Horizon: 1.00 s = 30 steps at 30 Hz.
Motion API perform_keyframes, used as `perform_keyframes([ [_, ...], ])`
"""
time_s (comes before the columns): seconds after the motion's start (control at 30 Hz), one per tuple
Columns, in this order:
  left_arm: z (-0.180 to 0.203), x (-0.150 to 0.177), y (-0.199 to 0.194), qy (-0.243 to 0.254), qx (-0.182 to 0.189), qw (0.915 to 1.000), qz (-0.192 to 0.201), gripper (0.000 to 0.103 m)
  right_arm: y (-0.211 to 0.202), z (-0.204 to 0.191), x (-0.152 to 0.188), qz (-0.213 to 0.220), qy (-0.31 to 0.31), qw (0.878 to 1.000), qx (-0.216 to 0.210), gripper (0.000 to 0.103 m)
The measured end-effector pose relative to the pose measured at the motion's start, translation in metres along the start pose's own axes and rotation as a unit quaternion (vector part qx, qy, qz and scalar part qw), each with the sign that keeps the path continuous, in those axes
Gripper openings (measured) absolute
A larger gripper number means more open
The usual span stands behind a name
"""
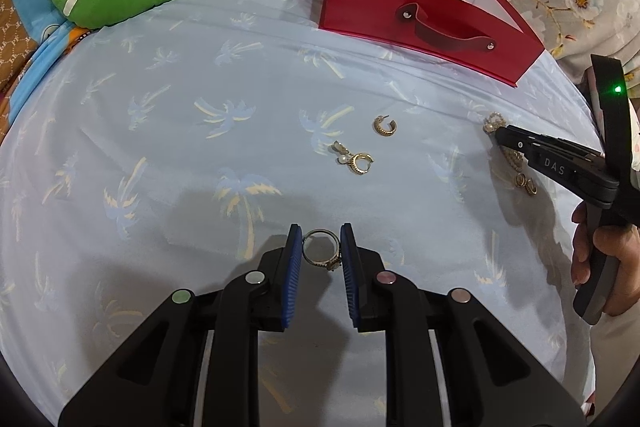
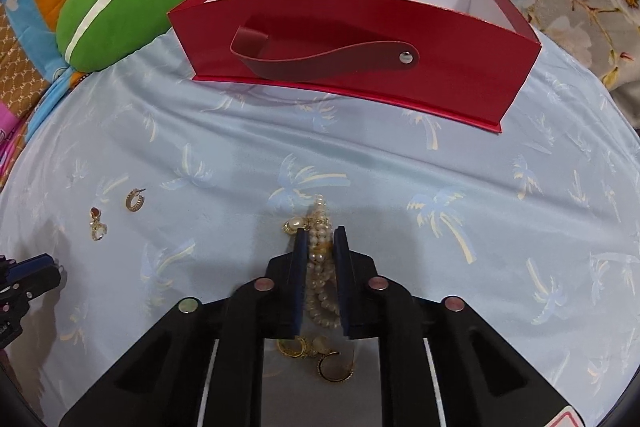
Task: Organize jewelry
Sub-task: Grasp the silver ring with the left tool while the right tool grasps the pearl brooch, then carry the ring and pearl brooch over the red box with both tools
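From the left wrist, the left gripper (image 1: 321, 247) pinches a gold ring (image 1: 321, 249) narrowly between its blue pads, low over the sheet (image 1: 160, 155), probably bound for the red box (image 1: 420, 27) beyond. From the right wrist, the right gripper (image 2: 320, 247) straddles the pearl bracelet (image 2: 320, 267), jaws narrow and seemingly touching the beads, gold earrings (image 2: 320, 359) lying just behind.

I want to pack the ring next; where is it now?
In the left wrist view, the ring sits low in the centre, between the blue fingers of the left gripper, above the blue sheet.
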<state>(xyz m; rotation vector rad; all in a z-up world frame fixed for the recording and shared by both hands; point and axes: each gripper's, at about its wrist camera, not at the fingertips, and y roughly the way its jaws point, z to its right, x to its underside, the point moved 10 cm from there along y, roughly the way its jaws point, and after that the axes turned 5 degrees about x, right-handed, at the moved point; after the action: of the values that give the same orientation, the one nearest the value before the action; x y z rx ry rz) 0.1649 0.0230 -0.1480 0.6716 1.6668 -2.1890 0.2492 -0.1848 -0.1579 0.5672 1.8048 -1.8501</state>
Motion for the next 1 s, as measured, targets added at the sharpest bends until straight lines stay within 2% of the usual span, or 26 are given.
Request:
perform_keyframes([
  [0.23,0.007,-0.014,-0.011,0.008,0.007,0.9998,0.015,0.019,-0.031,-0.004,-0.013,0.034,0.012,0.999,-0.012,0.012],
  [0.4,0.015,-0.046,-0.03,0.021,0.012,0.9987,0.046,0.019,-0.07,-0.002,-0.039,0.076,0.017,0.997,-0.021,0.012],
  [0.63,0.032,-0.125,-0.067,0.054,0.023,0.9916,0.115,0.019,-0.115,0.013,-0.098,0.138,0.017,0.99,-0.027,0.012],
  [0.73,0.048,-0.169,-0.079,0.081,0.025,0.9851,0.15,0.019,-0.125,0.025,-0.132,0.16,0.023,0.986,-0.029,0.012],
  [0.87,0.076,-0.234,-0.079,0.112,0.027,0.9761,0.184,0.019,-0.124,0.043,-0.179,0.175,0.035,0.984,-0.03,0.012],
  [1.0,0.103,-0.291,-0.059,0.134,0.034,0.9711,0.195,0.019,-0.105,0.064,-0.221,0.175,0.053,0.983,-0.029,0.012],
])
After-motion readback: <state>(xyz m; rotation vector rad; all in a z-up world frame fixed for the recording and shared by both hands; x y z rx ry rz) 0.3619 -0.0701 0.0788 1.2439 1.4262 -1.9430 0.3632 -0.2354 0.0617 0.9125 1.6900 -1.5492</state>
